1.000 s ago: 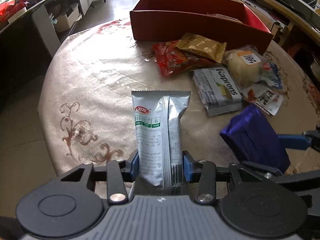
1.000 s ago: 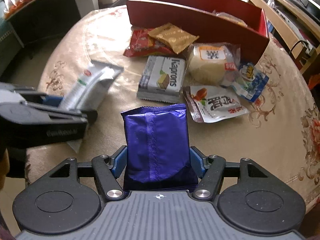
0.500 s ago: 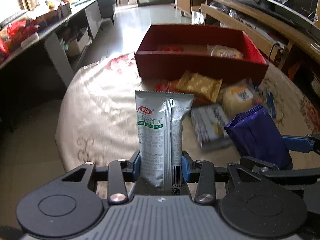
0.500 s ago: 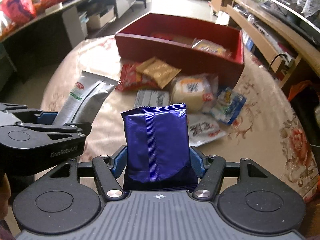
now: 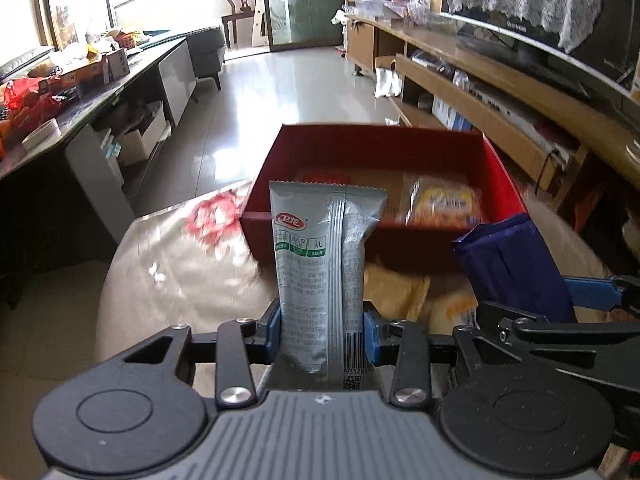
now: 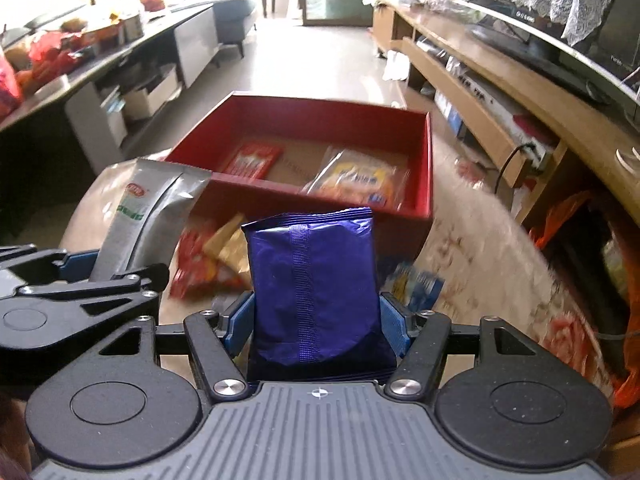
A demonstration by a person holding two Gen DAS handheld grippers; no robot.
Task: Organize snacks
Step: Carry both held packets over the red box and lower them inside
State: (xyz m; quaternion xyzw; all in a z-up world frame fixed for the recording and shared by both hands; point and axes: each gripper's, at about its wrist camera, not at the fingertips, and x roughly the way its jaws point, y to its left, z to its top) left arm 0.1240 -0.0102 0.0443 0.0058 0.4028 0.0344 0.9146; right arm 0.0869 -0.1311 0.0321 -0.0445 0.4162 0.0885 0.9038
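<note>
Both grippers are seen raised above the table, each clamped on a snack. Between the blue pads of the left gripper [image 5: 323, 330] a grey packet [image 5: 320, 264] is pinched at its lower end and held upright, its red logo and green labels facing the camera. By the right gripper [image 6: 318, 320] a purple packet [image 6: 312, 284] is pinched the same way, standing upright with its centre seam toward the lens. The two grippers are held side by side, so that each packet is also seen at the edge of the other view.

Beyond both packets a red box [image 6: 428, 168] is set on the table [image 5: 168, 276], which is covered by a flowered cloth. Inside the box an orange-and-yellow packet [image 6: 360, 180] and a red packet [image 6: 252, 160] are laid flat on the floor of the box. Between the box and the grippers, further snacks are left lying on the cloth, among them a gold sachet [image 6: 226, 246] resting on a red bag [image 6: 192, 272], both blurred.
</note>
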